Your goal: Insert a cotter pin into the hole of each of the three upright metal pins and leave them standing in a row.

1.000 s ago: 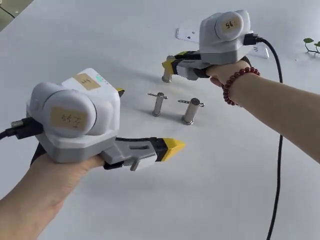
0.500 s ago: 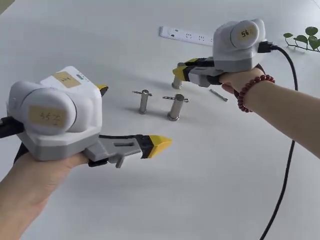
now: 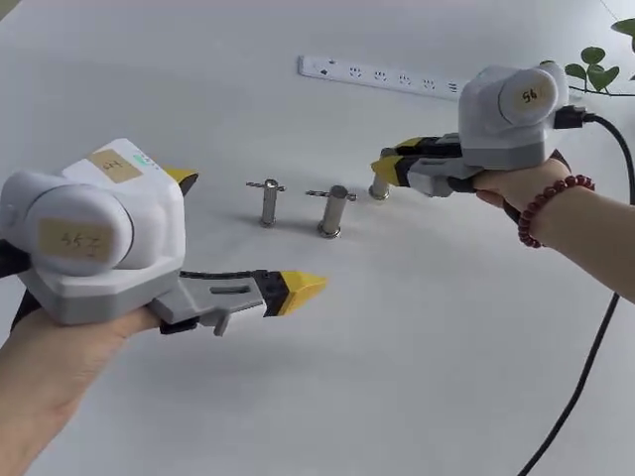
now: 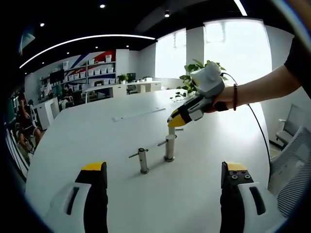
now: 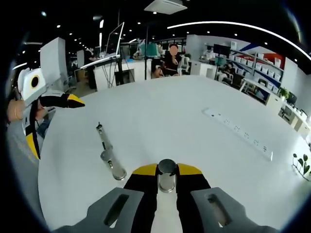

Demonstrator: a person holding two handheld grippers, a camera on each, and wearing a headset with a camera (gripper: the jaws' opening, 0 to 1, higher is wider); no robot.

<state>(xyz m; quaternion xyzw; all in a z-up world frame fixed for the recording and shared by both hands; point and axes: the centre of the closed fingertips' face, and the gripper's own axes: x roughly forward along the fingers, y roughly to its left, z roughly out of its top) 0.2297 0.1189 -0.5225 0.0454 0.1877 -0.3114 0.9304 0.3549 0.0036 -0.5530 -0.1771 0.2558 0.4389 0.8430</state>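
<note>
Two upright metal pins stand side by side on the white table, the left pin (image 3: 269, 201) and the middle pin (image 3: 332, 210); each has a cotter pin through its top. Just right of them is a third metal pin (image 3: 379, 188) (image 5: 166, 175), and my right gripper (image 3: 393, 168) (image 5: 166, 171) is shut on it. The right gripper's yellow tips (image 4: 176, 120) hide most of this pin in the left gripper view. My left gripper (image 3: 241, 234) (image 4: 164, 167) hangs open in front of the row, clear of the pins (image 4: 142, 160) (image 4: 169, 148), with nothing between its jaws.
A white power strip (image 3: 382, 76) lies at the back of the table, with a green plant (image 3: 595, 64) at the far right. A black cable (image 3: 585, 367) trails from the right gripper down the right side. Desks and people (image 5: 171, 56) are beyond the table.
My right gripper has moved right and nearer with the third pin, from behind the two pins to the right end of their row. The left gripper stayed open and shifted slightly left.
</note>
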